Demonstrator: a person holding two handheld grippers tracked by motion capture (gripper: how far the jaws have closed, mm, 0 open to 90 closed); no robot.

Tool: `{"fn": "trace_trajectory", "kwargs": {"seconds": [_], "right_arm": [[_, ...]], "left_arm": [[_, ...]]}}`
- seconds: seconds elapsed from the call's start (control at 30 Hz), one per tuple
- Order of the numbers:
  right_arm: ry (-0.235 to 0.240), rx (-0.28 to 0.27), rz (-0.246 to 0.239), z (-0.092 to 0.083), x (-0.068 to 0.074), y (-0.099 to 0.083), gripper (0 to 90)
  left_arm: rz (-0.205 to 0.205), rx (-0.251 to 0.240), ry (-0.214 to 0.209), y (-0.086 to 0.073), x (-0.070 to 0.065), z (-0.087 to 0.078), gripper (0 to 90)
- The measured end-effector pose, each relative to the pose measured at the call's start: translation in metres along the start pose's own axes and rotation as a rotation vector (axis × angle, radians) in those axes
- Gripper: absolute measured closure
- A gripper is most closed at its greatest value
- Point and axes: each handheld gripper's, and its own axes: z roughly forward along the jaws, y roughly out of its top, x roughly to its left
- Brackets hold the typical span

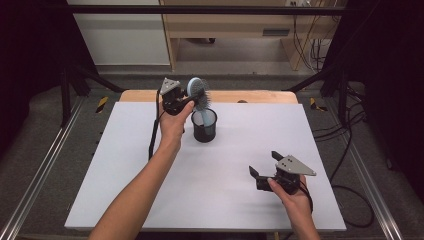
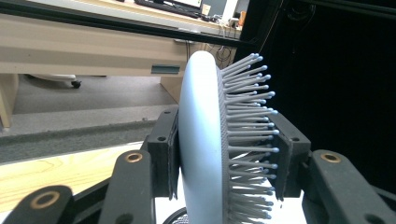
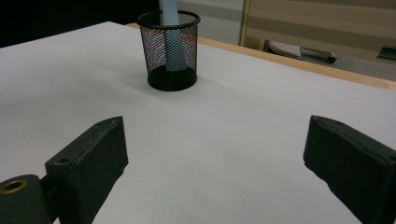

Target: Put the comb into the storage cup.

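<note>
A light blue hairbrush (image 1: pixel 198 90) with dark bristles stands upright, its handle down inside a black mesh cup (image 1: pixel 205 127) at the back middle of the white table (image 1: pixel 150 190). My left gripper (image 1: pixel 190 101) is shut on the brush head, above the cup. In the left gripper view the brush head (image 2: pixel 201 140) sits edge-on between the jaws of the left gripper (image 2: pixel 229 156), bristles to the right. My right gripper (image 1: pixel 264 163) rests open near the front right of the table. In the right gripper view the right gripper (image 3: pixel 215 135) faces the cup (image 3: pixel 170 70) and the brush handle (image 3: pixel 168 9).
The table's wooden back edge (image 1: pixel 260 96) lies just behind the cup. Metal rails (image 1: pixel 45 165) run along both sides of the table, with cables (image 1: pixel 350 150) on the floor at the right. A wooden desk (image 1: pixel 225 25) stands beyond the table.
</note>
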Motion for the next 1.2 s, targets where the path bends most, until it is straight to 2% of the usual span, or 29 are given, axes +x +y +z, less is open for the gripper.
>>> {"fn": "trace_trajectory", "kwargs": {"seconds": [0.23,0.67,1.2], "right_arm": [[0.002,0.003,-0.001,0.0,0.0,0.0,6.6],[0.002,0.008,-0.008,0.001,0.0,-0.001,6.5],[0.001,0.012,-0.008,0.002,0.001,-0.001,5.7]], "left_arm": [[0.006,0.004,0.002,-0.003,-0.001,0.003,52.5],[-0.006,0.012,0.007,-0.013,0.003,0.007,52.4],[-0.026,0.016,0.003,-0.013,0.008,0.006,51.3]]}}
